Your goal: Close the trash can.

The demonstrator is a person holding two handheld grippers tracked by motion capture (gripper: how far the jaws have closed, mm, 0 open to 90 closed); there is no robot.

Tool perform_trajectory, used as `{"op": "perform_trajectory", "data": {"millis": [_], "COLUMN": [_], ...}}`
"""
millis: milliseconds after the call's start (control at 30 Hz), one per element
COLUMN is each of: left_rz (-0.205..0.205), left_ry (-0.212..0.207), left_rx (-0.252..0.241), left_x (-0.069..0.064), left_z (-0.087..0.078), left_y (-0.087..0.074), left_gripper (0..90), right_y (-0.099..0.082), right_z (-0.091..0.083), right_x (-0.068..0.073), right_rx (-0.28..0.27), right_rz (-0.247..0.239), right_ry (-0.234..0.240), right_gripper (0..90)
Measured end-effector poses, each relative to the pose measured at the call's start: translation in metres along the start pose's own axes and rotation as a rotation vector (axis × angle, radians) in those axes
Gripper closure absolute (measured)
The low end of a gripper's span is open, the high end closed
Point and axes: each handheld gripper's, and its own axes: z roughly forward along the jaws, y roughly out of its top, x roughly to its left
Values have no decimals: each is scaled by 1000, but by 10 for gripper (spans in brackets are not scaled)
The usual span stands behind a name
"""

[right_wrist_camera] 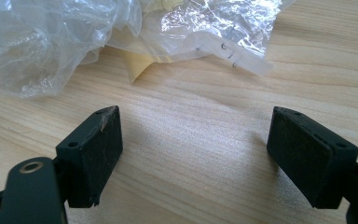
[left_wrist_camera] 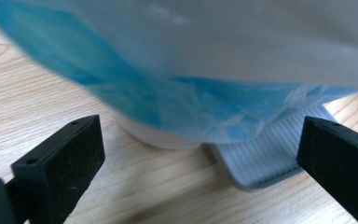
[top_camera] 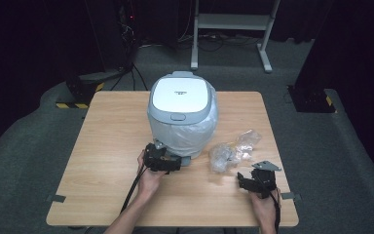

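On light wooden table (top_camera: 107, 161): upright grey-white plastic-wrapped lidded bin (top_camera: 182, 114), latch toward person, left gripper (top_camera: 174, 164) agape at base; right gripper (top_camera: 245, 181) agape near crumpled clear plastic bag (top_camera: 231, 150).

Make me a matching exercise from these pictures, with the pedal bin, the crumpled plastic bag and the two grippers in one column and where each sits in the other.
Things:
1. pedal bin
2. crumpled plastic bag
3. left gripper
4. right gripper

Places:
A. open, at the bin's foot pedal
B. middle of the table, lid shut
C. open, near the table's front right corner
D. on the table, right of the bin

Pairs: 1-B, 2-D, 3-A, 4-C
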Motion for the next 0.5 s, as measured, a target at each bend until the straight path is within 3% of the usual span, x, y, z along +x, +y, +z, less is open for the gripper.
{"op": "perform_trajectory", "data": {"millis": [33,100,200,367,500], "left_rz": [16,15,36,31,71], "left_ry": [-19,-18,13,17,22], "left_rx": [20,20,11,1,19], "left_x": [0,-1,-3,-4,-2], "left_z": [0,1,3,4,5], "left_y": [0,1,3,3,2], "left_gripper": [3,2,0,0,0], "right_y": [0,0,0,0,0], "right_z": [0,0,0,0,0], "right_x": [0,0,0,0,0], "right_rx": [0,1,0,0,-1], "right_rz": [0,4,0,0,-2], "right_ry": [0,-1,0,0,-2], "right_gripper": [181,181,181,181,181]}}
